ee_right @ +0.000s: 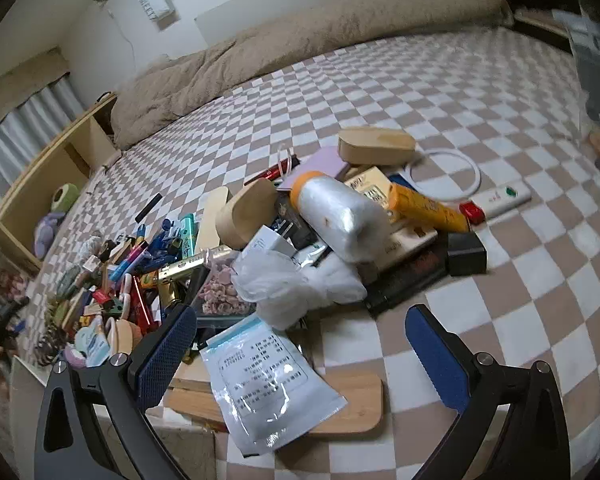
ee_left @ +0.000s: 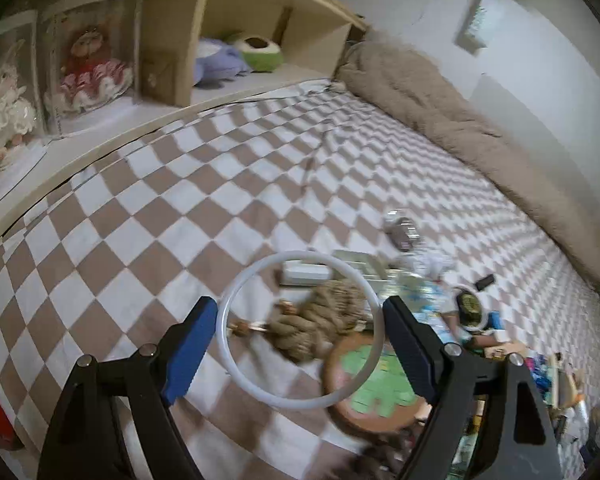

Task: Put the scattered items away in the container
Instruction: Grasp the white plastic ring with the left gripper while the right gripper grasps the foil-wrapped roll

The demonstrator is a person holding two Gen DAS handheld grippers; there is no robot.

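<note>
My left gripper (ee_left: 300,300) is shut on a thin white ring (ee_left: 225,336), whose two sides sit against the blue pads (ee_left: 192,344), above the checked bedsheet (ee_left: 148,208). Through the ring I see a knitted brown bundle (ee_left: 320,320), blurred. A round brown-rimmed thing with a green face (ee_left: 376,388) lies just below the right pad. My right gripper (ee_right: 300,312) stands open over the heap of scattered items, with a blue-topped mask packet (ee_right: 268,384) under the gap, untouched. I cannot make out the container for certain.
The heap holds a clear plastic roll (ee_right: 340,216), an orange tube (ee_right: 428,208), wooden boxes (ee_right: 376,146), pens and small toys (ee_right: 148,256). Another white ring (ee_right: 476,176) and a white remote (ee_right: 500,200) lie at its right. A folded beige blanket (ee_right: 300,48) lines the wall; a shelf (ee_left: 236,44) holds plush toys.
</note>
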